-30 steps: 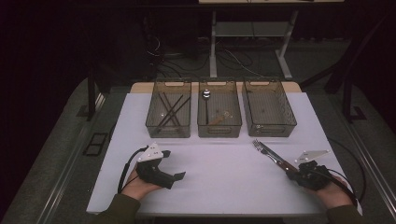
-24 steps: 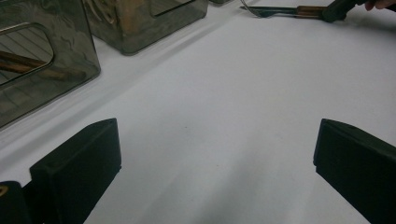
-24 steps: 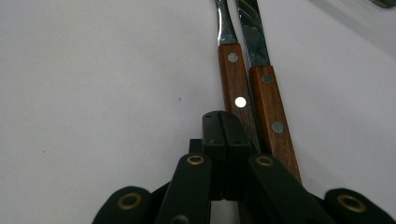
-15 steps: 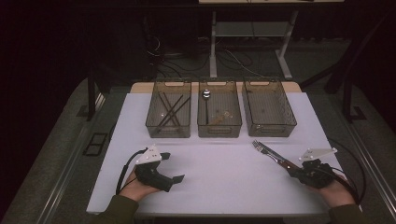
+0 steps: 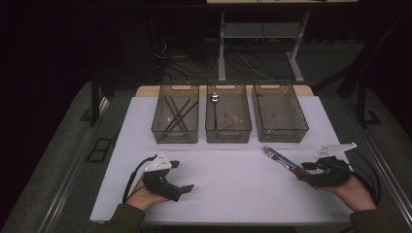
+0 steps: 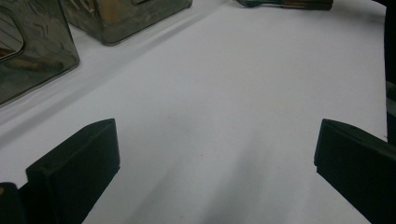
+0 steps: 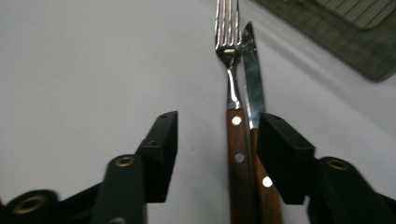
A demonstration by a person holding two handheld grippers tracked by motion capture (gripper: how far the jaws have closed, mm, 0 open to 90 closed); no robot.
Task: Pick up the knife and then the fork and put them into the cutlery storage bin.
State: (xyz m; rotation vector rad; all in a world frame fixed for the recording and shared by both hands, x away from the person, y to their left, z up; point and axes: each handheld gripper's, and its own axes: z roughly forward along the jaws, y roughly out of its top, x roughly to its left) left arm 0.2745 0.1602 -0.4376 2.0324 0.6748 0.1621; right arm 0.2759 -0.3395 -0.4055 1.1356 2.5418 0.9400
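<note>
Right gripper (image 7: 217, 140): fingers parted, not clamped; fork (image 7: 232, 88) and knife (image 7: 254, 88) lie side by side on the desk (image 5: 233, 189), wooden handles between the fingers, hard against the right one. Tines and blade tip point past the fingertips toward the mesh bin (image 7: 345, 32). Left gripper (image 6: 217, 154): fingers wide apart, nothing between. Ahead of them open white desk, smoked bins (image 6: 42, 42) at far left.

Bare white table (image 5: 233, 179) between both tongs, three bins (image 5: 228, 119) walling the far side, fork and knife (image 5: 279, 158) lying right
</note>
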